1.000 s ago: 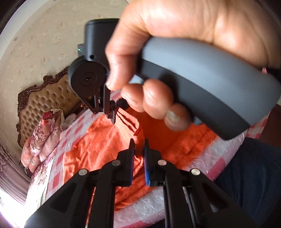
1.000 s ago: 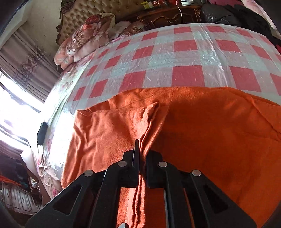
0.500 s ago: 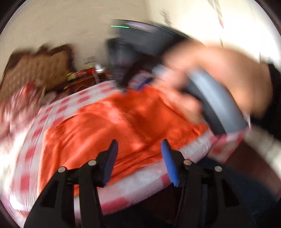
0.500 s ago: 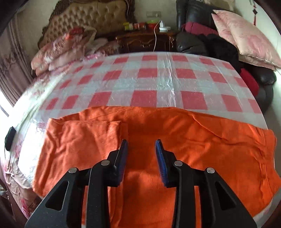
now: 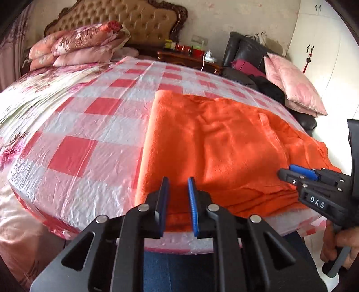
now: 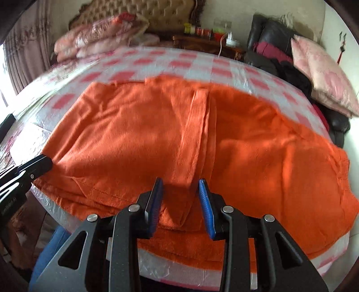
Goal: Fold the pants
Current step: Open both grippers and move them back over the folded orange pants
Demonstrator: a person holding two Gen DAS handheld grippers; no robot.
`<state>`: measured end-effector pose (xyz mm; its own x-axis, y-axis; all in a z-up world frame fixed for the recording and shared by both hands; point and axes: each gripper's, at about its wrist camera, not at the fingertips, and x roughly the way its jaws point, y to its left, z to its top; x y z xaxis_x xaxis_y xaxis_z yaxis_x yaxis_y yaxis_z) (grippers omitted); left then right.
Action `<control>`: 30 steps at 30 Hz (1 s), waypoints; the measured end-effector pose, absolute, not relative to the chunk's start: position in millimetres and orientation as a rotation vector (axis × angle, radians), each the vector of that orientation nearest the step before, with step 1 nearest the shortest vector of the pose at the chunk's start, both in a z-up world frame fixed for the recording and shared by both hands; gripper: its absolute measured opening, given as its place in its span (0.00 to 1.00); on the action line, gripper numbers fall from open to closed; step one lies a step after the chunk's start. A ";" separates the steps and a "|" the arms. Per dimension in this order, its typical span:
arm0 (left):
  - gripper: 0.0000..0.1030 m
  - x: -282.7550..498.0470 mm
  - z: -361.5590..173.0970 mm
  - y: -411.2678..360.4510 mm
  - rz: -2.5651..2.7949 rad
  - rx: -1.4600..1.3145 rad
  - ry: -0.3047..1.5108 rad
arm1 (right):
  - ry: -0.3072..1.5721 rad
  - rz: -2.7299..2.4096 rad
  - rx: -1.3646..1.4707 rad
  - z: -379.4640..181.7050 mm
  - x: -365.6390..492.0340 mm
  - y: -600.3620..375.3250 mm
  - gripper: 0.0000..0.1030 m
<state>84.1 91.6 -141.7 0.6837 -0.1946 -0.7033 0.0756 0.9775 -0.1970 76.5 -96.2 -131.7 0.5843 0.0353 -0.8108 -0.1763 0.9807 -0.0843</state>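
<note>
Floral quilts (image 5: 83, 45) stacked far left against the tufted headboard (image 5: 134, 18). Bed (image 5: 94, 125) covered by a red-and-white checked plastic sheet (image 5: 74, 155).

Orange pants (image 5: 213, 143) lie folded on the right half of the bed, near edge along the bed's front edge, left fold line running straight away from the camera. In the right wrist view a narrow folded strip runs down the middle of the fabric (image 6: 197, 134) toward the front.

Left gripper (image 5: 178, 191): jaws apart, nothing between them, hovering at the pants' near left corner. Cannot tell if the fingertips touch the cloth.

Right gripper (image 6: 179, 193): jaws apart, empty, over the near edge at the foot of the centre strip. In the left wrist view it comes in from the right edge, held by the person's hand (image 5: 343, 244), tips over the right part of the pants.

Right of the bed: wooden nightstand (image 5: 190, 58), black leather chair (image 5: 249, 56) with dark clothes, pink pillow (image 5: 291, 83).
</note>
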 end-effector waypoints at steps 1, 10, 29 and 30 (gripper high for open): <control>0.18 84.1 -142.4 87.0 -0.152 -0.105 0.796 | 0.933 0.120 -0.170 -132.4 74.0 -96.7 0.39; 0.43 106.9 -118.7 87.3 -0.149 -0.116 0.820 | 0.895 0.096 -0.182 -136.3 64.0 -95.5 0.41; 0.38 210.9 -105.3 123.4 -0.105 -0.112 0.910 | 0.898 0.112 -0.135 -135.6 60.3 -107.4 0.55; 0.38 195.0 -103.4 134.7 -0.099 -0.172 0.897 | 0.907 0.104 -0.122 -134.6 61.3 -110.1 0.57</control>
<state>195.0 134.7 -103.4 0.6204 -0.1581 -0.7682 0.0141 0.9816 -0.1906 61.3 -110.1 -134.6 0.6122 0.0384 -0.7898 -0.1417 0.9880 -0.0618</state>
